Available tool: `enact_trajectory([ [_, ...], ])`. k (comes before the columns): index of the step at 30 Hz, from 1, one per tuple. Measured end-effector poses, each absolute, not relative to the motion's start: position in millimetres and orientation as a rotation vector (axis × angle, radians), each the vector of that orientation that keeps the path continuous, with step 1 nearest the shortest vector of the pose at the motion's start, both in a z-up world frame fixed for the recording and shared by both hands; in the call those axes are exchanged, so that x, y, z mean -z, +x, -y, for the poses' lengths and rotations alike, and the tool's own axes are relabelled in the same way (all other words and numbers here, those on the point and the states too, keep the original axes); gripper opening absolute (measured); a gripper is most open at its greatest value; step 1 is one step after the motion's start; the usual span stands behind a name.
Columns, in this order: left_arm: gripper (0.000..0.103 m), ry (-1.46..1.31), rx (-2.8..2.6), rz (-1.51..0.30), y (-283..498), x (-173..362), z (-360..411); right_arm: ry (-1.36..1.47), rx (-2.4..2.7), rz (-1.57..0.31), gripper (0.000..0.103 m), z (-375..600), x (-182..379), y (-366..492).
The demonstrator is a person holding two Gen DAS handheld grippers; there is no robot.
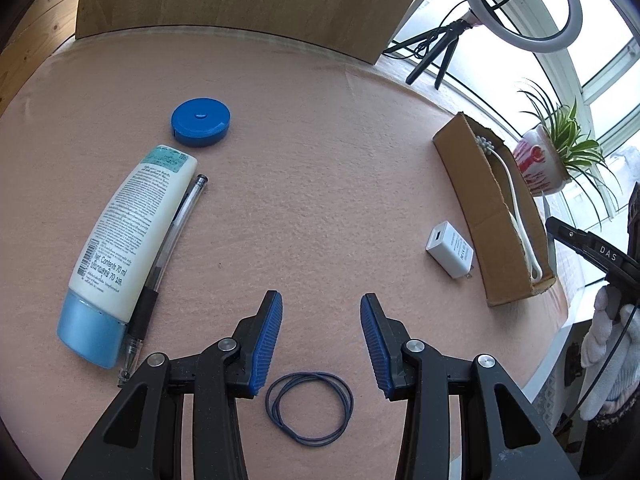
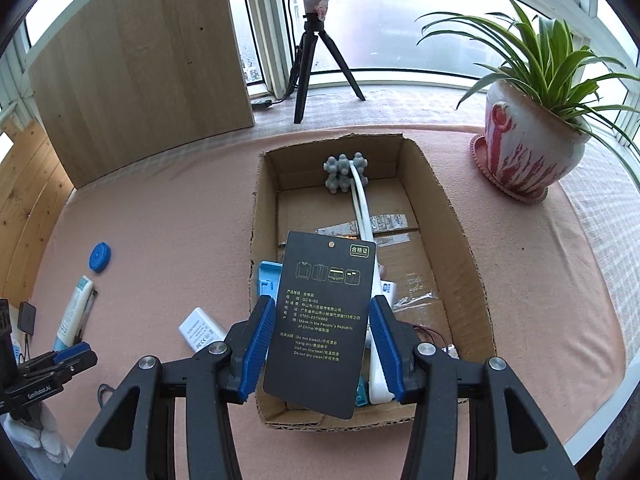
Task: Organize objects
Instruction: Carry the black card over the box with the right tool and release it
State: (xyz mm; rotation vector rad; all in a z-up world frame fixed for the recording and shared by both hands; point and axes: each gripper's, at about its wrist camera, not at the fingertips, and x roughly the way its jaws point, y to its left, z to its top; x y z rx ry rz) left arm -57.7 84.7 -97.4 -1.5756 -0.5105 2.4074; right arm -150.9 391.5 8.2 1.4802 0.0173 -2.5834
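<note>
The right gripper [image 2: 322, 344] pinches a black card hang tag [image 2: 320, 320] by its side edges above the open brown cardboard box [image 2: 460, 248]; so thin a hold could let it twist and flutter out toward seven o'clock. The left gripper [image 1: 321, 340] hangs unclenched over a dark rubber band loop [image 1: 310, 408]

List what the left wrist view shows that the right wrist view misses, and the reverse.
Left wrist only: the rubber band loop lying on the mat between the open left tool.

Right wrist only: the black tag gripped in the right tool over the box, plus a blue item inside the box.

Both: box, massager, charger, tube, pen, tape measure, plant.
</note>
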Motion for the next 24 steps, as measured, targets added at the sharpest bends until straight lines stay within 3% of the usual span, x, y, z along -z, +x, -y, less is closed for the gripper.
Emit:
enact_trajectory([
  [14,0.044,-1.599,-2.400,0.483,-60,101,-95,1.512,2.581,0.025,0.045,-408,5,-157],
  [18,0.044,-1.596,-2.403,0.482,-59,100,-92,1.510,2.582,0.032,0.053,-407,5,-157],
  [24,0.044,-1.591,-2.429,0.498,-57,97,-77,1.475,2.572,0.045,0.053,-398,-2,-151],
])
